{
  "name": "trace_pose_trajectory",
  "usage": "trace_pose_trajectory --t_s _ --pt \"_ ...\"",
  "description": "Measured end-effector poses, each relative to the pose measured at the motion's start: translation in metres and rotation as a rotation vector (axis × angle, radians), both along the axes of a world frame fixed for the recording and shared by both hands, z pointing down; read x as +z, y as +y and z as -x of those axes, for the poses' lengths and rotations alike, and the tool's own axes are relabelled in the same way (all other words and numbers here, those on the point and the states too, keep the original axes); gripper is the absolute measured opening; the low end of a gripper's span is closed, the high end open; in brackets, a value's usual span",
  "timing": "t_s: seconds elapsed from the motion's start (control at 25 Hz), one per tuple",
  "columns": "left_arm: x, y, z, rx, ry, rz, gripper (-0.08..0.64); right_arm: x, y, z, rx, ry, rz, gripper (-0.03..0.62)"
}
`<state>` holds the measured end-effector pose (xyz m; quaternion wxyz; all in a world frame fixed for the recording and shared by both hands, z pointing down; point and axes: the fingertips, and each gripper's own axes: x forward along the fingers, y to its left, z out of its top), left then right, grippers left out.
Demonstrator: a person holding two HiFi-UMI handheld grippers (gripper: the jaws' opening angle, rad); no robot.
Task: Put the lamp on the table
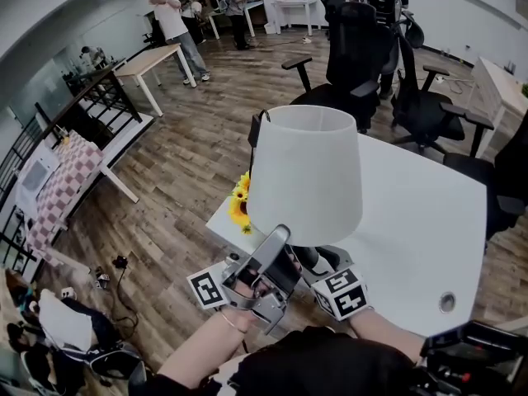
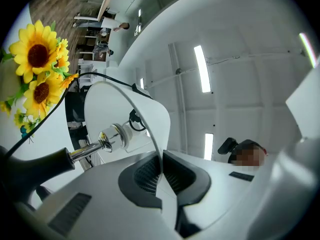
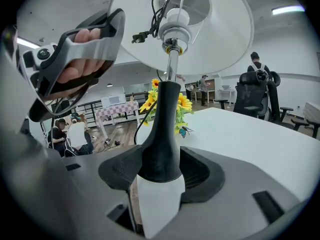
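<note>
Your left gripper (image 2: 161, 171) has its jaws pinched together on the thin lower rim of the shade (image 1: 305, 172), coming at it from below and angled upward. Your right gripper (image 3: 159, 176) is clamped on the body of the lamp (image 3: 162, 134), with both pads pressed against it where the black neck meets the white lower part. There is one lamp, and both tools hold it. Its long axis runs up and down: a chrome stem (image 3: 169, 64) rises straight out of the neck to the bulb socket, the single white shade sits on top with its wide end down, and the base points down. A black cord (image 3: 145, 34) with its plug is looped up inside the shade. The lamp is over the near left corner of the one white table (image 1: 421, 221). You cannot see whether its foot touches the tabletop, since the shade hides it from above and the right gripper's own jaws cover it. Just beside the lamp, at the table's left edge, stands one bunch of sunflowers (image 1: 240, 205) with a small blue butterfly (image 3: 186, 130) on it. Black office chairs (image 1: 363, 48) stand beyond the table.
</note>
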<state>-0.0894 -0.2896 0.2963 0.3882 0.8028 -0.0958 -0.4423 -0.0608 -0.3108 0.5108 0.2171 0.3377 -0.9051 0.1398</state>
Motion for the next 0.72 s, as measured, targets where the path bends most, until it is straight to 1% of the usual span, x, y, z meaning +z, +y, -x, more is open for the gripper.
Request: trace_pose_trajectory --t_s 0.36,0.72 --pt "0.019 0.005 0.002 0.004 -0.015 -0.013 0.014 0.018 -0.004 -0.002 -0.023 0.033 0.033 0.259" --pt "0.034 0.0 0.009 -0.019 -0.007 0.029 0.014 0.034 -0.003 -0.004 -0.018 0.043 0.075 0.273"
